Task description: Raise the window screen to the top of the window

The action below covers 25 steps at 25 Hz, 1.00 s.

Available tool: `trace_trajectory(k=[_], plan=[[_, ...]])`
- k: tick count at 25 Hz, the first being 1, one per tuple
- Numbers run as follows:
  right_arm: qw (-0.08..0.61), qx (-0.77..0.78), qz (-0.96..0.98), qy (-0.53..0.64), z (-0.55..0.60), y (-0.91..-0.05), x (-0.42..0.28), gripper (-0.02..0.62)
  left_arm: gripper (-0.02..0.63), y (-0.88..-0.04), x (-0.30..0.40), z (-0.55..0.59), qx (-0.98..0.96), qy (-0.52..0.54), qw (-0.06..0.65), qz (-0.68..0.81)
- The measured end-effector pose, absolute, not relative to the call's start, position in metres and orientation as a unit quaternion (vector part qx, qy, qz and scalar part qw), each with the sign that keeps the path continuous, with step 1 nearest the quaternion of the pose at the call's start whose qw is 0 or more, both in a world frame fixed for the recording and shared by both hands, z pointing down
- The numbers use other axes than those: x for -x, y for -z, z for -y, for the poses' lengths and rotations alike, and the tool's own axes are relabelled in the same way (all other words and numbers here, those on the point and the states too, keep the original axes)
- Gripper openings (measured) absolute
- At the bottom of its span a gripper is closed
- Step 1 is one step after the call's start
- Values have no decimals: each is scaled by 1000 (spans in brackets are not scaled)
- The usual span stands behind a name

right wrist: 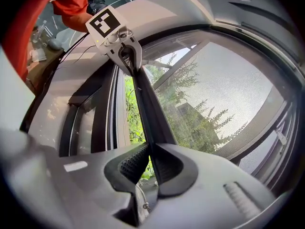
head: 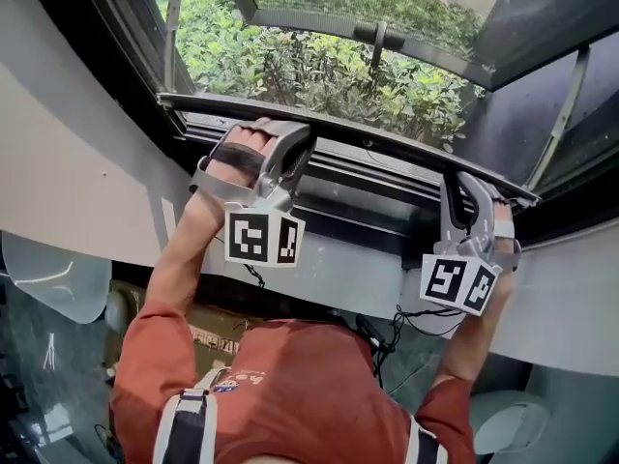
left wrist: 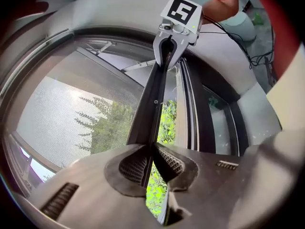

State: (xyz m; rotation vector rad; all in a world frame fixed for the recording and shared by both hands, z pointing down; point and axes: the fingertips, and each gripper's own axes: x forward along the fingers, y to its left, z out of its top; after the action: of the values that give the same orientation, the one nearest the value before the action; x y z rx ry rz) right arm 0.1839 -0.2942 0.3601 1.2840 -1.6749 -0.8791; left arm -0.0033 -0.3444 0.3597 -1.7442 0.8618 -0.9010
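The window screen's dark bottom bar (head: 387,143) runs across the open window, lifted off the sill. My left gripper (head: 290,131) is shut on the bar near its left end, and my right gripper (head: 465,178) is shut on it near its right end. In the left gripper view the ribbed pads (left wrist: 167,160) pinch the bar's thin edge (left wrist: 155,99), with the grey mesh (left wrist: 71,109) to the left and the right gripper (left wrist: 167,56) at the far end. In the right gripper view the jaws (right wrist: 148,152) clamp the bar (right wrist: 147,109), with the mesh (right wrist: 224,99) to the right and the left gripper (right wrist: 131,61) beyond.
Dark frame tracks (head: 377,187) lie under the bar, above a white ledge (head: 338,269). An outward-opened sash with a handle (head: 379,35) hangs beyond, over green bushes (head: 319,75). Cables (head: 387,336) trail below the ledge. The person's red sleeves fill the near foreground.
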Motion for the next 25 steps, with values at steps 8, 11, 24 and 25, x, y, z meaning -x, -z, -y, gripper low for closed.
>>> trace_trajectory(k=[8,11,24,25], plan=[[396,-527,639,397,295,-302,-182,52,48,-302,5,345,694,332,512,-383],[389,-532,631,409,295,-287,-182,52,49,-287,5,345,687,320,523,-391],[369,-548,599,452,298,-240,-182,57,57,-239,4,346,663,286,557,-410],[367,-549,596,456,299,-235,-183,57,57,-234,4,347,661,282,560,-412]])
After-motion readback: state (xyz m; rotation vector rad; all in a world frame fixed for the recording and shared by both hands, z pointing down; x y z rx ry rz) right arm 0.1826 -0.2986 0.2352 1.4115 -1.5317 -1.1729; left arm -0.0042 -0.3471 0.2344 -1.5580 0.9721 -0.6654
